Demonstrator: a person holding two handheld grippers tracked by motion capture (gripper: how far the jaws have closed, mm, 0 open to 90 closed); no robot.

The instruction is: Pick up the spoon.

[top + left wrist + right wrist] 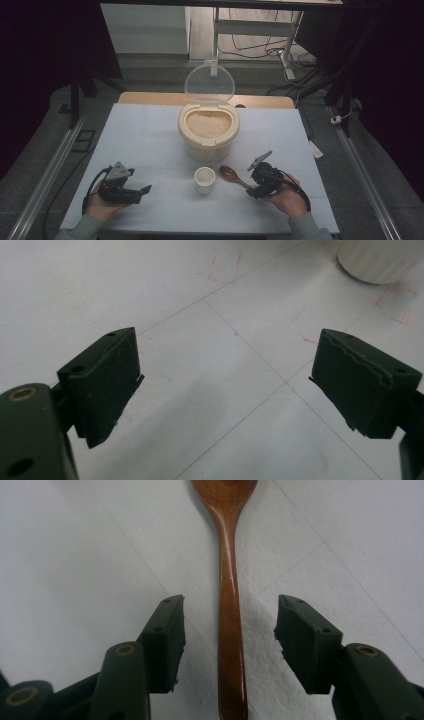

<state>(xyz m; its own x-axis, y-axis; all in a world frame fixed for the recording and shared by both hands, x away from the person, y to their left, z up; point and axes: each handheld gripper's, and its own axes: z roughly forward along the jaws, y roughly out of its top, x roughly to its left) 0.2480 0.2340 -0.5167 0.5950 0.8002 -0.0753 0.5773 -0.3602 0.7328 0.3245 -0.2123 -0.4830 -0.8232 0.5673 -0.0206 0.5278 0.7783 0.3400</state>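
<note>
Over spoon point(231, 595) handle: right claw point(230, 630) spread, astride.

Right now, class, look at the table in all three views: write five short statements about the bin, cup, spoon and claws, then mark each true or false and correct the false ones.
1. The bin has its lid open. True.
2. The spoon lies between the right claw jaws. True.
3. The right claw is shut on the spoon. False: its jaws stand apart on either side of the handle, not touching it.
4. The cup sits behind the bin. False: it stands in front of it, left of the spoon.
5. The left claw holds the cup. False: it is open and holds nothing.
</note>
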